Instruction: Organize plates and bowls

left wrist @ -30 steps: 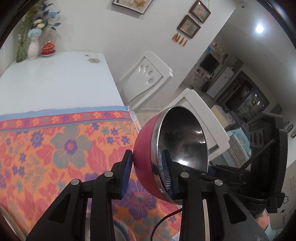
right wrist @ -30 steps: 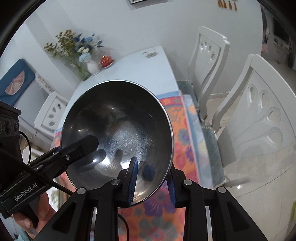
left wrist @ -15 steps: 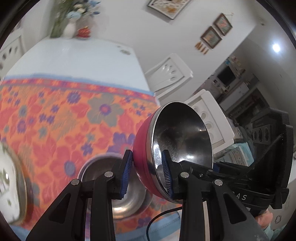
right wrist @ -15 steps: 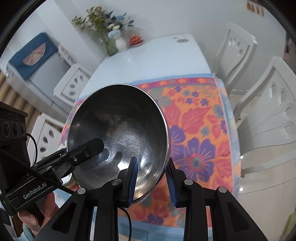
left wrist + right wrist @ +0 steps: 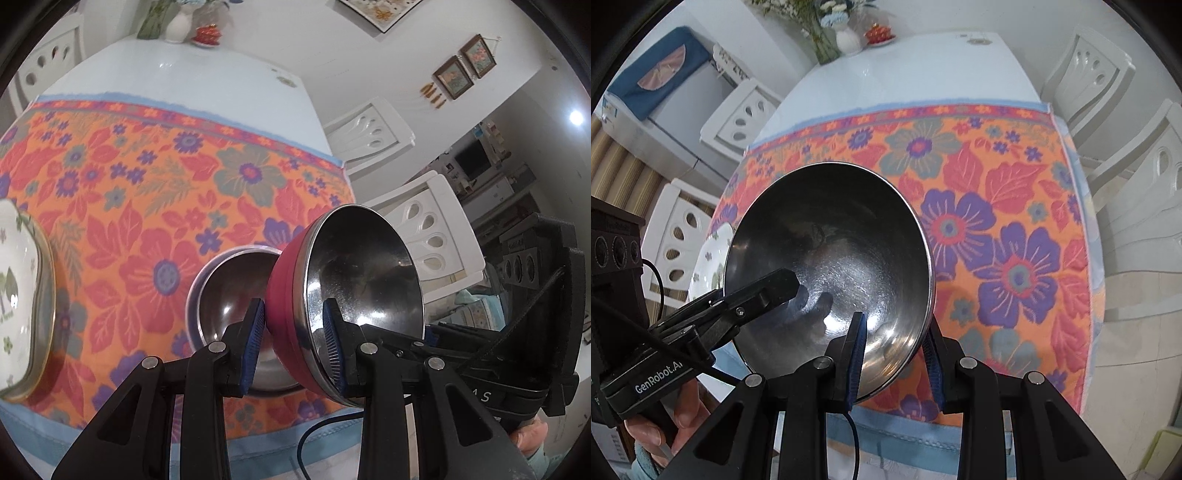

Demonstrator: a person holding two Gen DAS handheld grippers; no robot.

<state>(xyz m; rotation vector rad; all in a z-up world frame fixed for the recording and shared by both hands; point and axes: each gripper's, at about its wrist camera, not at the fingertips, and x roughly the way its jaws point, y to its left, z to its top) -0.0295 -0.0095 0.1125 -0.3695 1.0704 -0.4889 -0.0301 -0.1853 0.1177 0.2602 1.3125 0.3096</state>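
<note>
A bowl (image 5: 284, 295), red outside and steel inside (image 5: 831, 258), hangs tilted on its side above the near part of the table. My left gripper (image 5: 295, 321) is shut on its rim, one pad on the red wall and one inside. My right gripper (image 5: 895, 332) is shut on the rim of the same bowl from the opposite side. Under the red bowl, a second steel bowl (image 5: 225, 295) sits on the flowered cloth (image 5: 147, 206). A white flowered plate (image 5: 18, 295) with a gold rim lies at the left; the right wrist view shows this plate (image 5: 709, 258) behind the bowl.
The cloth (image 5: 1015, 240) covers the near half of a white table (image 5: 166, 85). A vase of flowers (image 5: 846, 37) and a small red dish (image 5: 207, 35) stand at the far end. White chairs (image 5: 432, 236) line the right side. A hand (image 5: 679, 417) holds the left gripper.
Both grippers have carried the red bowl down and toward the table's near edge. The steel bowl on the cloth and the flowered plate have come into view beneath and beside it.
</note>
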